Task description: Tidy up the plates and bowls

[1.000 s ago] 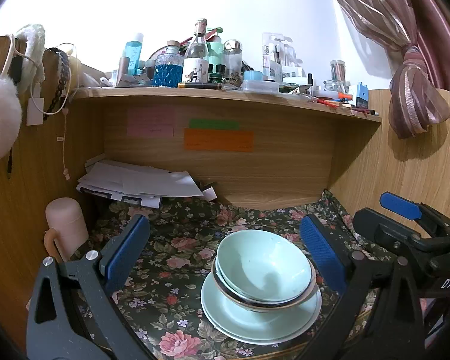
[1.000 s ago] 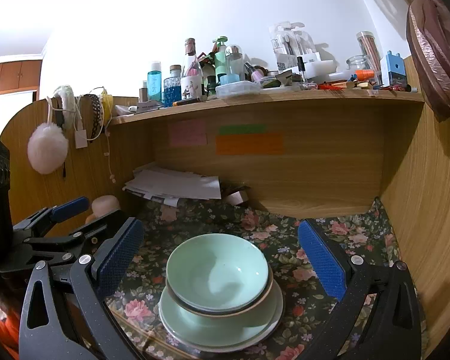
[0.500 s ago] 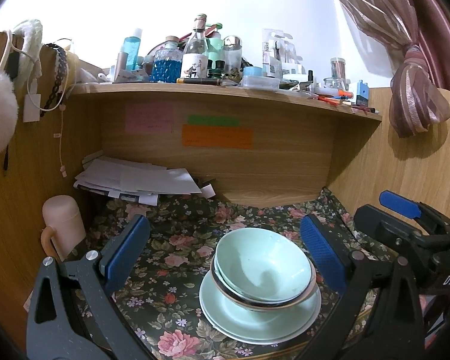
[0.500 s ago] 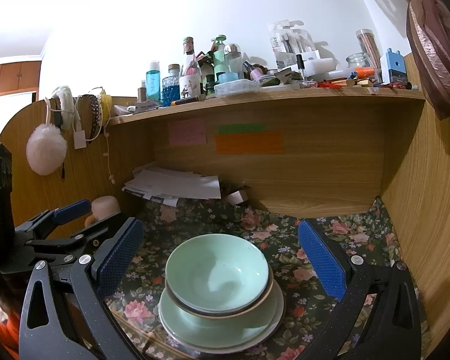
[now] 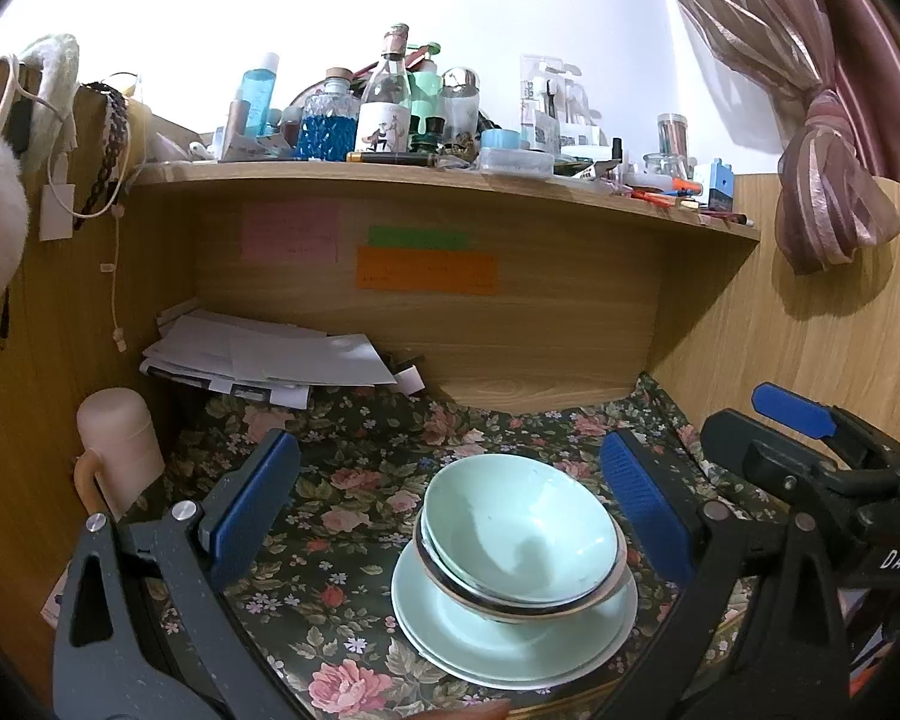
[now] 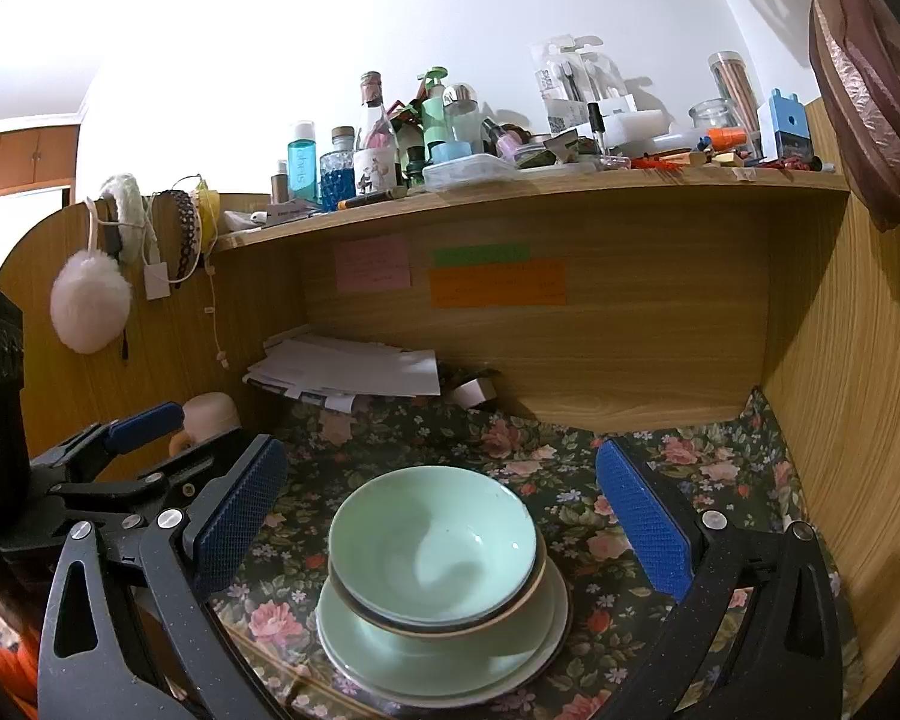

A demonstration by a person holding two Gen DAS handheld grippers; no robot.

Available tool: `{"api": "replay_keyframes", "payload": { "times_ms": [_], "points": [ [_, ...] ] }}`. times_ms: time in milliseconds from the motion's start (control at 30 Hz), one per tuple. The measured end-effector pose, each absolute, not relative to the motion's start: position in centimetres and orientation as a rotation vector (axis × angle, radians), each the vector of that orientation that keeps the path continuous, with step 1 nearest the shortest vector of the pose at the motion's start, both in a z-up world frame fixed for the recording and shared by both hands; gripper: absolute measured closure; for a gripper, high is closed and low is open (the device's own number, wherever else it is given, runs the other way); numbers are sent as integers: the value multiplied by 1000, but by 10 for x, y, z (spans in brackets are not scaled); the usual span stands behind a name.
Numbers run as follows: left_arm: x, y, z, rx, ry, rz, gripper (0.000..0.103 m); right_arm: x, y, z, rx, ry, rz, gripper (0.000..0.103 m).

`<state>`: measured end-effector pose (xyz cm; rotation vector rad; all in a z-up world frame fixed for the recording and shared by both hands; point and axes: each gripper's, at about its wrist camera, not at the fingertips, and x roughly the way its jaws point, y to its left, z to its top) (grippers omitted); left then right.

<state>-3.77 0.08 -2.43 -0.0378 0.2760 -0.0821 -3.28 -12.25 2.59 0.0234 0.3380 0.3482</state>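
Observation:
Pale green bowls (image 5: 519, 531) (image 6: 432, 543) are nested on stacked pale green plates (image 5: 468, 639) (image 6: 390, 654) near the front of a floral cloth. My left gripper (image 5: 450, 495) is held open a little back from the stack, which lies between its blue pads and to the right of centre. Nothing is between the fingers. My right gripper (image 6: 441, 510) is likewise open, its pads standing wide on either side of the bowls without touching them. Each view shows the other gripper at its edge.
A wooden shelf (image 5: 450, 174) crowded with bottles overhangs the alcove. A pile of papers (image 5: 270, 360) lies at the back left, and a pink mug (image 5: 117, 450) stands by the left wall. Wooden side walls (image 6: 858, 420) close in the space.
Both views have shifted only slightly; the stack stays in place and both grippers remain open.

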Motion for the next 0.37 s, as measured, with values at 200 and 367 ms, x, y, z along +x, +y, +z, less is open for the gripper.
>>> {"api": "replay_keyframes", "payload": {
  "times_ms": [200, 367],
  "points": [
    [-36, 1, -24, -45, 280, -84, 1, -32, -123, 26, 23, 339, 346, 0],
    [-31, 4, -26, -49, 293, -99, 1, -30, -122, 24, 28, 344, 340, 0]
  ]
}}
